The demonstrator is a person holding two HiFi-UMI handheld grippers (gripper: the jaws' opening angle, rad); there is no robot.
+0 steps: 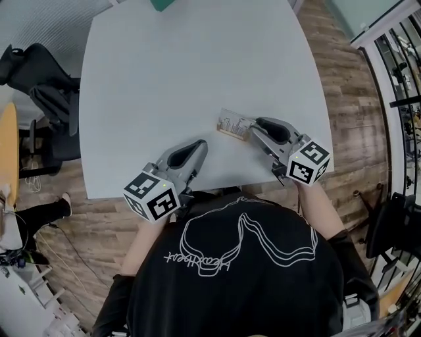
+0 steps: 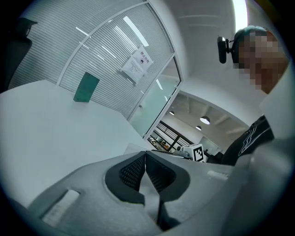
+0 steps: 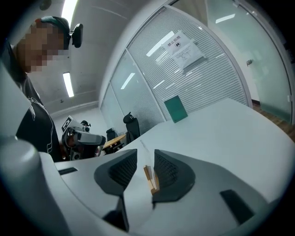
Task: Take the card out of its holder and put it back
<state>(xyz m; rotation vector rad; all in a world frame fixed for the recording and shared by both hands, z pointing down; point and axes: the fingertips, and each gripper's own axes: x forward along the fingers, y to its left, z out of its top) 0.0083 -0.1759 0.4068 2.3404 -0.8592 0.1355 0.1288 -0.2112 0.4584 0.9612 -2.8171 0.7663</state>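
Observation:
A small printed card [image 1: 231,122] stands in its wooden holder [image 1: 232,133] on the white table [image 1: 197,59], right of centre near the front edge. My right gripper [image 1: 254,129] reaches it from the right. In the right gripper view its jaws stand apart, with the end of the wooden holder [image 3: 150,179] between them, close to the right pad [image 3: 167,171], and neither pad squeezes it. My left gripper [image 1: 199,147] rests near the table's front edge, well left of the holder. Its pads [image 2: 134,171] meet with nothing between them.
A green object [image 1: 161,4] stands at the table's far edge, also seen as the green object [image 2: 86,87] in the left gripper view. Black office chairs [image 1: 39,85] stand left of the table. Wooden floor surrounds it, and a glass wall with blinds lies beyond.

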